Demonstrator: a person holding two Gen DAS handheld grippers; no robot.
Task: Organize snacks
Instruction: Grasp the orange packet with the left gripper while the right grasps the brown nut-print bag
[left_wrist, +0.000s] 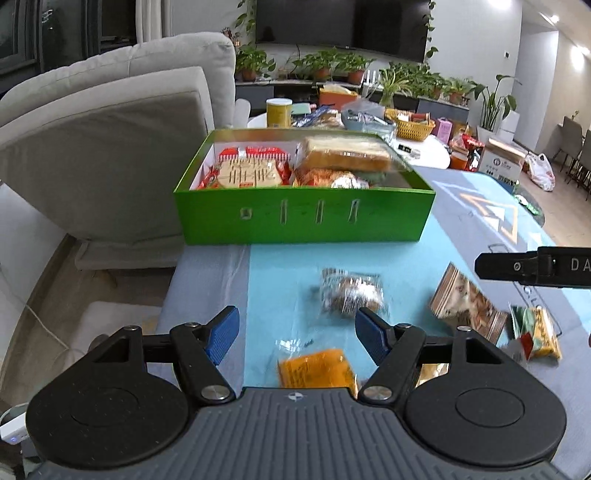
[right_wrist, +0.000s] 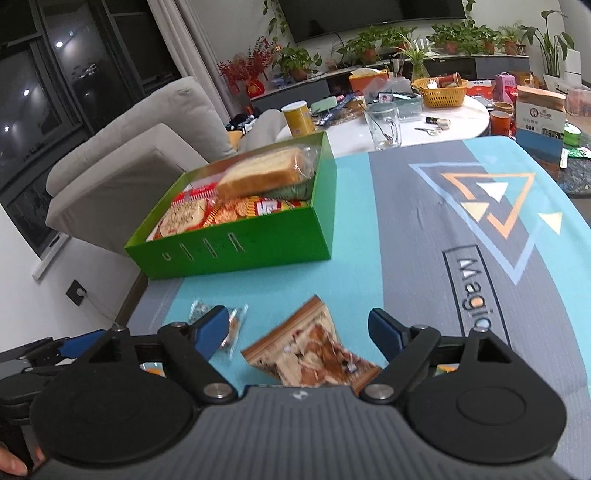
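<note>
A green box (left_wrist: 303, 218) holds a bagged bread loaf (left_wrist: 345, 153) and red cracker packs (left_wrist: 247, 171); it also shows in the right wrist view (right_wrist: 236, 251). My left gripper (left_wrist: 297, 334) is open and empty above an orange packet (left_wrist: 314, 369), with a clear-wrapped round snack (left_wrist: 351, 295) just ahead. My right gripper (right_wrist: 297, 332) is open and empty over a brown snack bag (right_wrist: 314, 350); the bag also shows in the left wrist view (left_wrist: 467, 301). A yellow-green packet (left_wrist: 537, 332) lies at the right.
The table has a blue and grey cloth (right_wrist: 424, 221). A grey sofa (left_wrist: 110, 140) stands to the left. Behind is a white round table (right_wrist: 424, 125) with a glass mug (right_wrist: 382, 123), a yellow can (right_wrist: 297, 118) and a yellow basket (right_wrist: 441, 92).
</note>
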